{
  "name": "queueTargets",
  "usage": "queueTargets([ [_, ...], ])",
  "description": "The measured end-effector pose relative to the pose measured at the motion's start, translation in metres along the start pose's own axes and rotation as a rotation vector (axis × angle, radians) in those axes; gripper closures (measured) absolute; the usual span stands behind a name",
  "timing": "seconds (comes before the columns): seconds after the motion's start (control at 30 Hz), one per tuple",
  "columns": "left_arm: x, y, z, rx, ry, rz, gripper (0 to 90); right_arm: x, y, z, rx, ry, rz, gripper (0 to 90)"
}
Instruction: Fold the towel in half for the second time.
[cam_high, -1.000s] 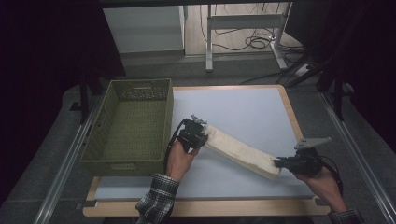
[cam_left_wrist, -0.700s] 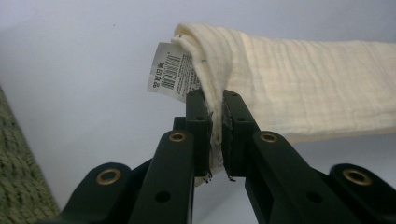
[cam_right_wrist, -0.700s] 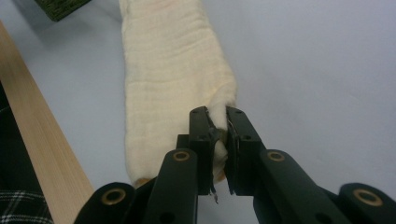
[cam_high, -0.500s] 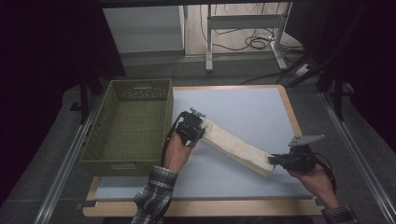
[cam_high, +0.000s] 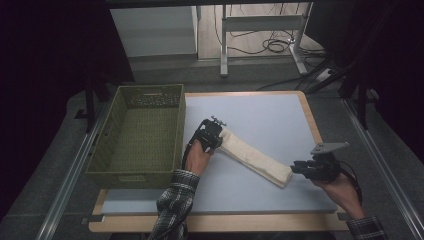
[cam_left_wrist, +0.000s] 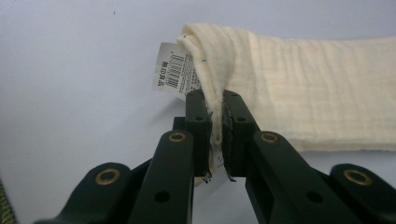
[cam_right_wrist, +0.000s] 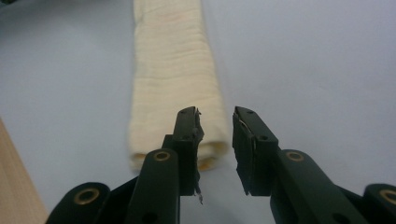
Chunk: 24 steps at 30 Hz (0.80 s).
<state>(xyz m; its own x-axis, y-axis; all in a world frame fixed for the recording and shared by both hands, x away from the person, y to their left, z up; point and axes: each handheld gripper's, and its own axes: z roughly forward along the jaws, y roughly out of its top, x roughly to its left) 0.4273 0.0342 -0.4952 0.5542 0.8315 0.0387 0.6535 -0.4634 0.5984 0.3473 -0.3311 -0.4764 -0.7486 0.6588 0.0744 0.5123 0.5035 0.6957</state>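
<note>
A: Beside the basket (cam_high: 137, 135), what do I grip?
B: My left gripper (cam_left_wrist: 215, 116) pinches the folded cloth (cam_high: 255, 160); its view reveals a barcode tag (cam_left_wrist: 175, 72).
A: The far end?
B: My right gripper (cam_right_wrist: 217, 123) has just been opening, empty.

It looked like a lab or test room: a wood-edged work table (cam_high: 310, 120) stood between metal rails (cam_high: 70, 175) on grey carpet, with dark curtains at both sides, loose cables (cam_high: 272, 46) and a bare desk frame (cam_high: 260, 22) behind.
</note>
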Motion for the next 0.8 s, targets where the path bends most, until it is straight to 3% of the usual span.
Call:
queueTargets([
  [0.17, 0.001, -0.001, 0.005, -0.005, -0.001, -0.007, 82.8, -0.007, 0.005, 0.013, 0.03, 0.013, -0.022, 68.3],
  [0.33, 0.002, -0.003, 0.009, -0.008, 0.002, -0.001, 82.5, -0.003, 0.001, 0.03, 0.09, 0.037, -0.045, 65.9],
  [0.53, 0.002, -0.003, 0.012, -0.006, 0.001, 0.0, 82.4, 0.003, -0.007, 0.03, 0.118, 0.065, -0.053, 62.7],
  [0.63, 0.003, -0.004, 0.013, -0.005, -0.004, -0.007, 82.3, 0.005, -0.007, 0.029, 0.129, 0.058, -0.067, 59.0],
  [0.8, 0.004, -0.005, 0.014, -0.003, -0.007, -0.012, 82.2, 0.006, -0.009, 0.034, 0.135, 0.086, -0.045, 56.6],
])
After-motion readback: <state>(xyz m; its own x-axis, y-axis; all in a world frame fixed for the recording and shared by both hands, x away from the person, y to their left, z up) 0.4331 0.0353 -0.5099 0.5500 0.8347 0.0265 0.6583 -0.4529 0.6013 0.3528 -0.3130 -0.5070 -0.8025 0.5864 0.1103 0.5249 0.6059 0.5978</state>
